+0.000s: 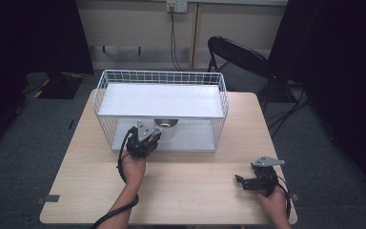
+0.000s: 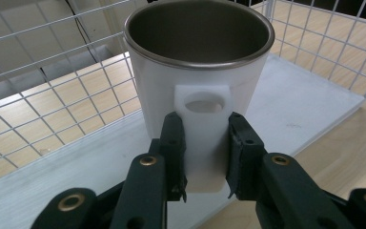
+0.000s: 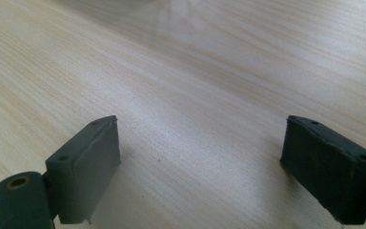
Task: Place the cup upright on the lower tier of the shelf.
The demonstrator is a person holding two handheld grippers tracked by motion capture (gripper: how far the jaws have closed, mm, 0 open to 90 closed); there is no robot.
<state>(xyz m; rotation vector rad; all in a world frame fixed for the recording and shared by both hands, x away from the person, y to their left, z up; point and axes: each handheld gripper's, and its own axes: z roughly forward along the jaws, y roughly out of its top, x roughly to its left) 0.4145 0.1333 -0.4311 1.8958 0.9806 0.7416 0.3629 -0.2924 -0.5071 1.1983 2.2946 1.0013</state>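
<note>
White plastic with a steel lining: the cup (image 2: 198, 71) stands upright on the lower floor of the wire basket (image 1: 102, 90), under its white upper shelf (image 1: 162, 100) and at the open front edge. The left gripper (image 2: 202, 143) has its fingers (image 2: 174, 143) pinching the cup's flat white handle tab (image 2: 204, 138) from both sides, below the oval hole in it. In the high view the left gripper (image 1: 145, 138) reaches into the basket's front opening, with the cup (image 1: 166, 126) directly beyond it.

Whether the cup is going in or coming out cannot be told, so the advice is the same for both: keep the grip firm on the tab, since it is thin and smooth and the cup's weight hangs forward of the pinch, which could let it tip. Keep the cup level and low enough for its rim to clear the upper shelf, and move it straight along the opening, not sideways toward the wire walls. If setting it down, its base should rest flat on the floor panel before the fingers let go.

Off to the side, the right gripper (image 1: 255, 181) rests over the bare table (image 1: 195, 191), well apart from the basket, its fingers (image 3: 88, 162) spread wide with nothing between them.
</note>
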